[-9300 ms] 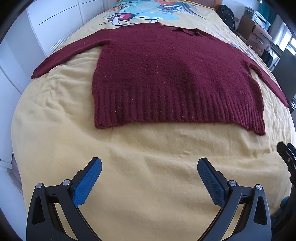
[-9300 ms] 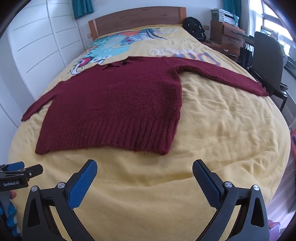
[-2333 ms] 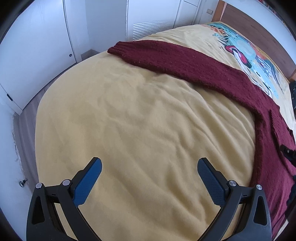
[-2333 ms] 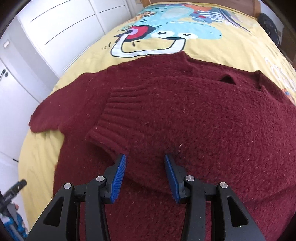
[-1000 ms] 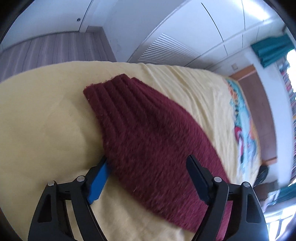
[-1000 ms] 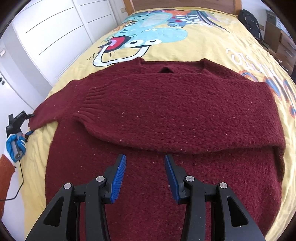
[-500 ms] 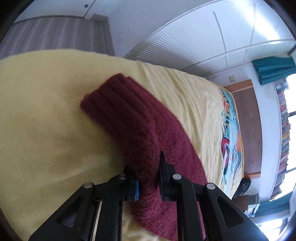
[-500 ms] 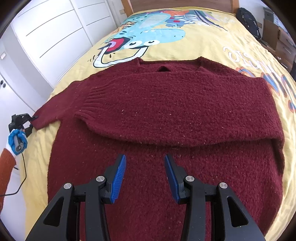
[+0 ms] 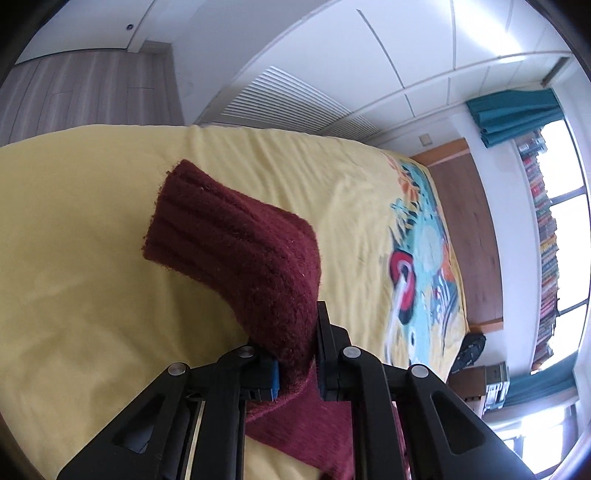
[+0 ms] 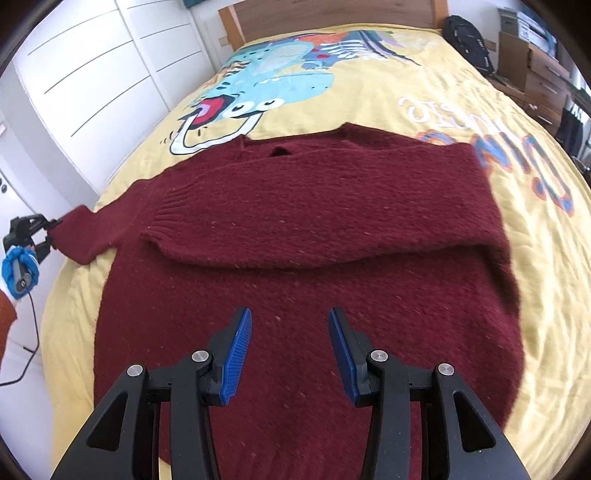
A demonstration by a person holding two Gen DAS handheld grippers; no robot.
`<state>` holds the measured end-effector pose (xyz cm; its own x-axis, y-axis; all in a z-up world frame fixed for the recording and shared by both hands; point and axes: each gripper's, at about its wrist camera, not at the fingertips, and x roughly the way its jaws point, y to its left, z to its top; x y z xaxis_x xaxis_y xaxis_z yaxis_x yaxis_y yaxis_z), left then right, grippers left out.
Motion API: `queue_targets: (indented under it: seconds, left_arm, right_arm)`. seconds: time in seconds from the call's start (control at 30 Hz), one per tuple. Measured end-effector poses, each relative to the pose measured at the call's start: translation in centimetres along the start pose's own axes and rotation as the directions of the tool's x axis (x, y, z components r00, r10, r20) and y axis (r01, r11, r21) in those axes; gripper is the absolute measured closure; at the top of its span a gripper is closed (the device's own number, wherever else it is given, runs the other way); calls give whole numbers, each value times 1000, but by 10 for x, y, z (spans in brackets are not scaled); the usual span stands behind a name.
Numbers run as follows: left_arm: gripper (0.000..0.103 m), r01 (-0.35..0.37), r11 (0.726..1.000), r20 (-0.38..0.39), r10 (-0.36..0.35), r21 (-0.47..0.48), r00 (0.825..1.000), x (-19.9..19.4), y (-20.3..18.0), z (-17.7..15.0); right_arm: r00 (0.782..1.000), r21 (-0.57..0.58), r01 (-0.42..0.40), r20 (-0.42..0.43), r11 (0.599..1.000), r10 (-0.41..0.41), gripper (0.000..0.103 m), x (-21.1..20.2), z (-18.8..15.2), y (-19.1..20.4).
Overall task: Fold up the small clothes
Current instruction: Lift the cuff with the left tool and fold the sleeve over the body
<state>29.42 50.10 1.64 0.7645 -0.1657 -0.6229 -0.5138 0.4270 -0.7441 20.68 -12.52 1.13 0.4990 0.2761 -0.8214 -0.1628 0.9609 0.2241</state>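
A dark red knitted sweater (image 10: 314,236) lies flat on the yellow bed cover, its right sleeve folded across the chest. Its left sleeve (image 9: 240,251) is lifted off the cover, the ribbed cuff sticking up and forward. My left gripper (image 9: 297,354) is shut on that sleeve just behind the cuff; in the right wrist view this gripper (image 10: 48,230) shows at the far left edge, pinching the sleeve (image 10: 85,236). My right gripper (image 10: 290,350) hovers over the sweater's lower body, partly open with nothing between its blue pads.
The bed cover (image 10: 369,99) bears a cartoon print near the wooden headboard (image 10: 332,14). White wardrobe doors (image 10: 92,74) run along the left side. A backpack (image 10: 467,37), boxes and a chair stand at the right. A gloved hand (image 10: 18,269) and a cable are at the left edge.
My left gripper closed on the left sleeve near the cuff and lifted it off the bed. My right gripper drew back from the folded sleeve, staying partly open.
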Motion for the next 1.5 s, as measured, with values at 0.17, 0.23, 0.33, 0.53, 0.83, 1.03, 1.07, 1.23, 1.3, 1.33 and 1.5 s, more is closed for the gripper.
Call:
queue_targets:
  seconds: [0.17,0.23,0.33,0.53,0.83,1.03,1.07,1.23,1.3,1.33,1.5]
  left_arm:
    - [92,0,998,-31,1,63,1000,2,-46,-22]
    - [92,5,996,-46,-1,87,999,2,-62,-32]
    - [92,-1,990,-66,11,143,998,3,-88,-52]
    - [92,33,980,-110,-12,197,994,10,-131,-93]
    - [92,121,954,-210,-63,274,976,41,-206,-168]
    - [92,169,928,-280,-74,332,957,66,-253,-227]
    - [92,176,924,-293,-74,341,953,72,-261,-238]
    - [92,206,901,-361,-59,383,931,94,-279,-289]
    - [92,215,890,-394,-44,402,918,104,-283,-315]
    - [92,218,884,-410,-33,413,911,109,-286,-329]
    - [92,216,854,-461,31,473,887,124,-289,-387]
  right_arm:
    - [1000,9,24,-7,1000,-24,57,-11,-13,-13]
    - [1000,17,28,-6,999,-28,57,-15,-18,-19]
    - [999,25,41,-9,999,-40,57,-21,-25,-30]
    - [999,74,48,18,996,-50,57,-40,-37,-58]
    - [998,146,50,43,988,-56,57,-64,-63,-98]
    - [997,177,55,47,983,-65,57,-75,-73,-123]
    - [997,182,55,51,982,-66,57,-77,-74,-126]
    - [996,209,51,57,977,-64,57,-81,-84,-142]
    - [997,221,50,50,974,-63,57,-80,-91,-149]
    - [997,227,50,46,973,-62,57,-79,-93,-152]
    - [998,244,43,30,969,-52,57,-75,-104,-160]
